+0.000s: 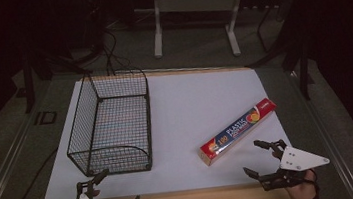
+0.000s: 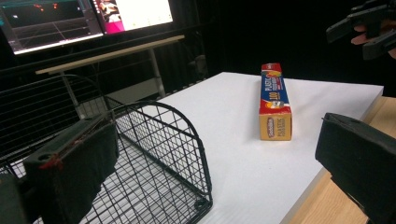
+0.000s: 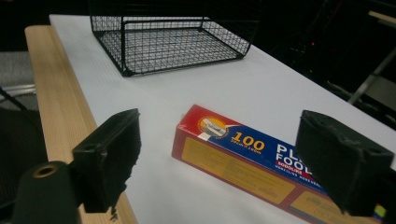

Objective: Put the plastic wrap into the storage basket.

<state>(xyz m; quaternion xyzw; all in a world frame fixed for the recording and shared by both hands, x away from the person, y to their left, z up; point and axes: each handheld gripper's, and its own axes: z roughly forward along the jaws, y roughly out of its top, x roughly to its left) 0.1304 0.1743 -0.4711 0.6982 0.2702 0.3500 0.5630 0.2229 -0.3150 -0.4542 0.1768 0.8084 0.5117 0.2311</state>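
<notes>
Your right gripper sits at the near right corner of the table, jaws spread wide w/ nothing between the pads. In the right gripper view the same gripper looks straight over the plastic wrap box, which lies just beyond the jaws, not touched.

Your left gripper is at the near left edge, jaws also spread and holding nothing. It hangs just in front of the wire basket; in the left gripper view its left pad overlaps the basket's near end, but whether it touches the wire you can't tell from here.

The box lies flat on the white sheet, diagonal, near end toward you, well apart from the basket, on the basket's right. In the left gripper view the box points away, w/ your right gripper at the top right.

Containers: the basket is black mesh, rectangular, open top, w/ a lower curved near wall. It holds nothing (you see the white sheet through the floor). In the right gripper view the basket stands at the far end of the sheet.

Writing: the box is red, blue & yellow; "100" reads clearly, then "PLASTIC" on top. "FOO…" shows beneath, prob. "FOOD" – it's cut off by the jaw. Smaller print is too blurred to read. A round fruit picture sits toward the far end.

The wooden table edge shows beside the sheet.
</notes>
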